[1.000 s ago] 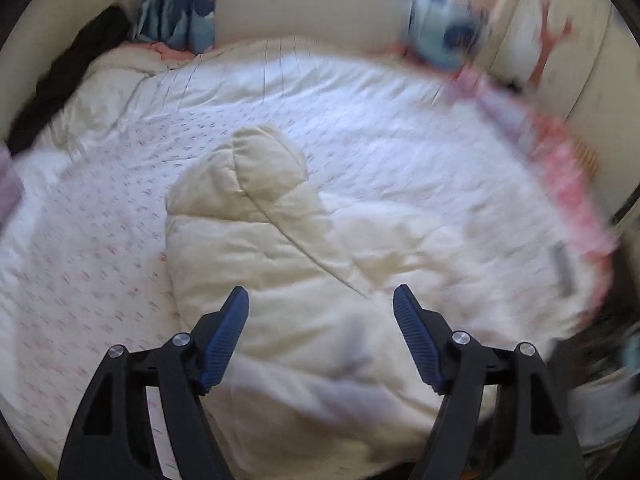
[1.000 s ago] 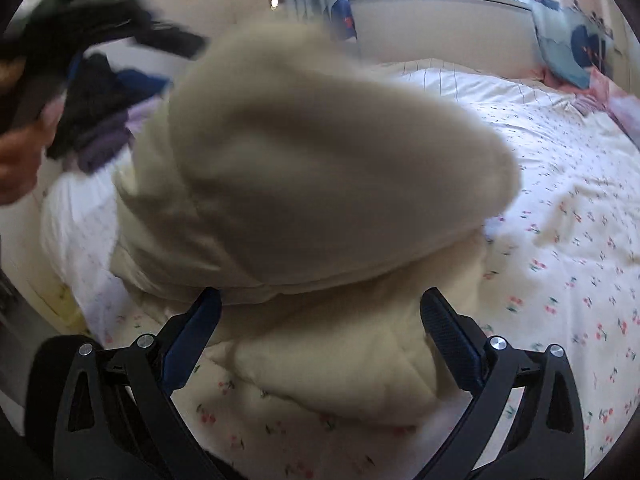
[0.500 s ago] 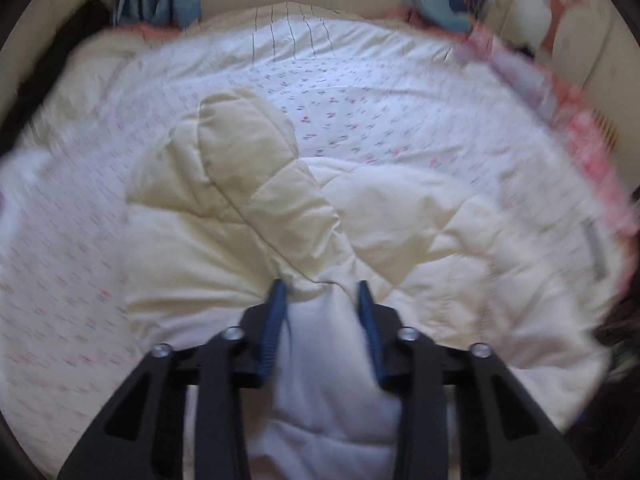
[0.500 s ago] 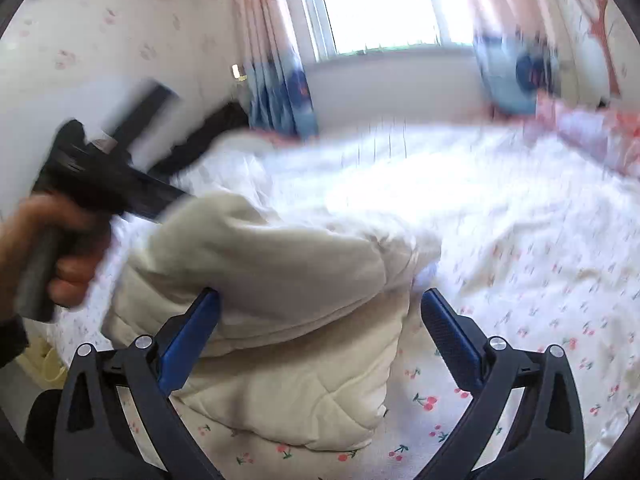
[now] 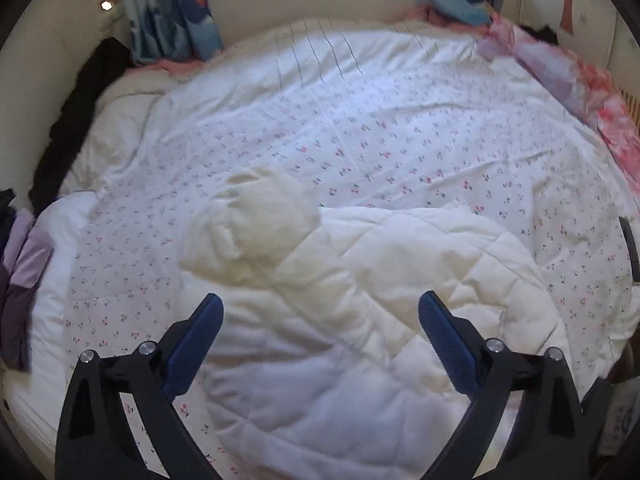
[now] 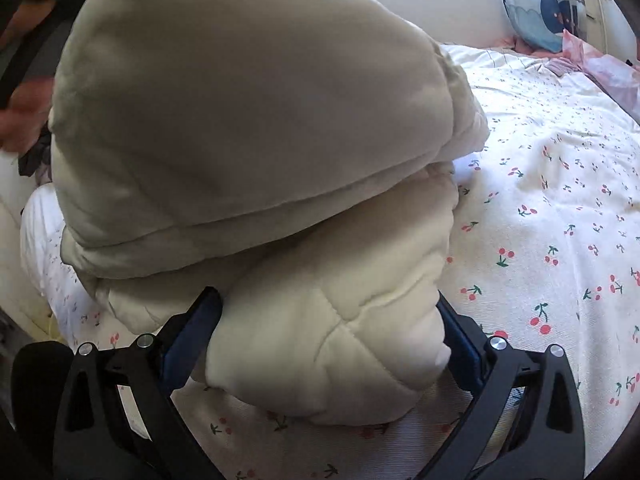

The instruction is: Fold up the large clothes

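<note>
Left wrist view. The left gripper (image 5: 320, 312) is seen with its blue pads wide apart and the jaws opening; nothing is pinched between them. Beneath and between the fingers lies the cream quilted coat (image 5: 360, 320), spread on the bed sheet (image 5: 360, 128), a white sheet printed with small cherries. A rounded, padded part of the coat (image 5: 272, 208), darker cream, lies at its far left corner. The near part of the coat is in shadow. Folded lilac clothes (image 5: 24, 264) are noted at the left edge of the bed, a dark garment (image 5: 80, 112) along the far left side, a blue patterned curtain (image 5: 172, 20) against the back wall, and pink bedding (image 5: 592, 92) along the right side.

Right wrist view. The right gripper (image 6: 328, 316) is seen with its jaws wide; a thick folded lobe of the coat (image 6: 320, 320) fills the gap between the pads. Whether the pads press on it cannot be told; the right pad is largely hidden by the fabric. A large bulging layer of the coat (image 6: 240, 100) is stacked on top of the lobe and fills most of the frame. The cherry-print sheet (image 6: 560, 200) is bare to the right. At the upper left edge a blurred hand (image 6: 24, 116) is partly visible.
</note>
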Available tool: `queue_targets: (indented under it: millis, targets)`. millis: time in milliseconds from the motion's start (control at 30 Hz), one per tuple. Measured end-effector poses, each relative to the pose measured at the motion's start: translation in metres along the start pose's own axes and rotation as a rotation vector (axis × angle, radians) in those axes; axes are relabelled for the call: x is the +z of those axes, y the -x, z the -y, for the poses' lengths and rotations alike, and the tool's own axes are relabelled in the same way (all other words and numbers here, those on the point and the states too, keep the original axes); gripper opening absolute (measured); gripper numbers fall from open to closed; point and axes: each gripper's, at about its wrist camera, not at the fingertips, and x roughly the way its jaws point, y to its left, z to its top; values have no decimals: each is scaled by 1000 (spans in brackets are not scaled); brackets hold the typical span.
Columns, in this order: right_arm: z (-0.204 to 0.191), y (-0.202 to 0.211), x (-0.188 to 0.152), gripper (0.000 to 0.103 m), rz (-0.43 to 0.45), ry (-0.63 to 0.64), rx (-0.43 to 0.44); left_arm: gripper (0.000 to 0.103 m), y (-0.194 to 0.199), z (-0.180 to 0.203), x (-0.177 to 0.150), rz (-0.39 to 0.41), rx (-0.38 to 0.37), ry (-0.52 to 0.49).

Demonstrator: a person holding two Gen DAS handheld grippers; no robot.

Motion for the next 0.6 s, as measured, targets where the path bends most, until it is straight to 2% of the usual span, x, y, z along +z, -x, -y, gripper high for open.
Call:
queue_targets:
  millis: [67, 100, 133, 200, 300, 367, 433, 467, 533, 600]
  targets:
    - [5, 2, -2, 97, 1, 0, 5, 94, -13, 9, 11, -55, 122, -88]
    - [6, 1, -2, 97, 2, -2, 10, 94, -27, 14, 18, -125, 190, -135]
    - [6, 2, -5, 97, 3, -5, 14, 94, -37, 15, 22, -174, 210, -144]
    - [10, -1, -6, 97, 4, -22, 30, 94, -65, 25, 27, -288, 300, -199]
    - [22, 2, -10, 97, 7, -33, 45, 94, -99, 39, 21, -402, 336, -225]
    - [19, 3, -13, 97, 16, -14, 36, 88, -109, 50, 17, -373, 378, -265]
    - [16, 22, -14, 97, 91, 19, -7, 54, -102, 54, 14, -280, 372, -270]
    - [18, 34, -13, 97, 145, 25, -28, 50, -95, 50, 13, -247, 354, -260]
    - [25, 54, -8, 97, 247, 13, -75, 38, -81, 36, 14, -195, 283, -201]
    - [37, 58, 4, 97, 277, -28, -84, 32, -60, 17, 17, -151, 144, -85]
